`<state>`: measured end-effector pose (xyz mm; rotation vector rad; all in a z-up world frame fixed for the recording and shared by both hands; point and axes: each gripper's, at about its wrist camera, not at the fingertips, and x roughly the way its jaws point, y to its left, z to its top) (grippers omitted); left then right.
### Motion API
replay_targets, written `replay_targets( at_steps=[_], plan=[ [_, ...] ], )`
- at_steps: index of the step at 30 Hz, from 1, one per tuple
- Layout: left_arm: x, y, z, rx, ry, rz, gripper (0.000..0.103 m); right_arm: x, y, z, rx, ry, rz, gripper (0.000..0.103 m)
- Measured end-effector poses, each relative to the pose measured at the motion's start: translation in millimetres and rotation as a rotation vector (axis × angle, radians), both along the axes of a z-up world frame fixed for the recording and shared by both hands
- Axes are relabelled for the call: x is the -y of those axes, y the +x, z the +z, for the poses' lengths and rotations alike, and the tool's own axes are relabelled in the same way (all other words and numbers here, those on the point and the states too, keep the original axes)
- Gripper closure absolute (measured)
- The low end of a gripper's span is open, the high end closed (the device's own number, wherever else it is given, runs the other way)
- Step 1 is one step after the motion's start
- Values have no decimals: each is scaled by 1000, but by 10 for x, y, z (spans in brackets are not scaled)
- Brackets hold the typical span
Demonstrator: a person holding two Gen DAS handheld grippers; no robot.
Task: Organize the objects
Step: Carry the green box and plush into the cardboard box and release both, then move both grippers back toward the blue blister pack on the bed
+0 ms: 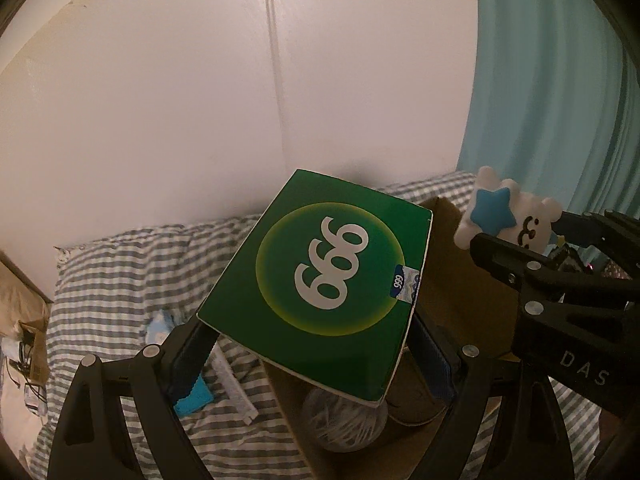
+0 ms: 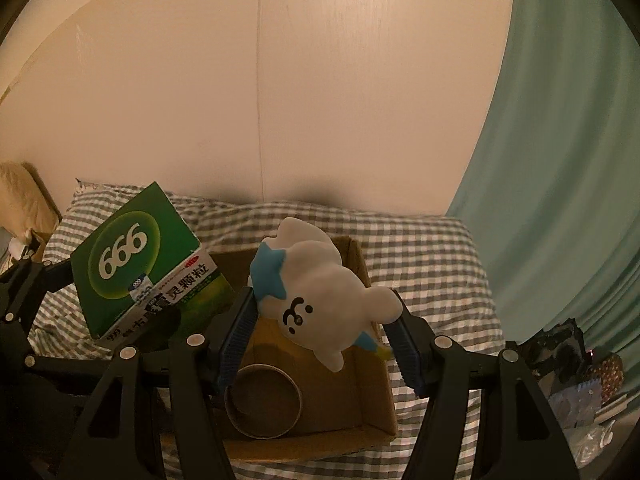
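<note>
Left hand-held gripper [image 1: 308, 344] spread wide, pads clamped on the side faces of the green medicine box [image 1: 320, 280]; box held in the air, tilted, "999" face toward the camera, long axis running from 7 to 1 o'clock in the left wrist view. Right hand-held gripper [image 2: 320, 328] about half open, blue pads pinching the white plush toy [image 2: 324, 300] with the blue star; toy lies across the jaws, head toward 5 o'clock, long axis 11 to 5 o'clock. Both items hang over the open cardboard box [image 2: 376, 400] on the checked bed [image 2: 432, 264]. Round tin [image 2: 262, 400] sits inside the cardboard box at its 7 o'clock corner.
</note>
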<state>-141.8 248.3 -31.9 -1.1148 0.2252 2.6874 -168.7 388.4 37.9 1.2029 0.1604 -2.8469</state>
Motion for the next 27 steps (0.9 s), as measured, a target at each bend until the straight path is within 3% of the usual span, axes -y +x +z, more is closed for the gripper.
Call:
replay_targets(
  at_steps=[6, 8, 10, 20, 27],
  plan=[
    [-14, -30, -71, 22, -13, -26, 10, 79, -52, -111, 7, -26, -4, 39],
    [-3, -26, -61, 32, -10, -29, 9, 59, -63, -76, -8, -32, -11, 28],
    [-6, 14, -24, 33, -8, -26, 2, 19, -21, -5, -38, -46, -22, 21],
    [274, 345, 541, -52, -3, -24, 0, 232, 370, 515, -108, -15, -42, 15],
    [862, 591, 993, -112, -3, 29, 0, 529, 696, 892, -141, 4, -24, 14]
  ],
)
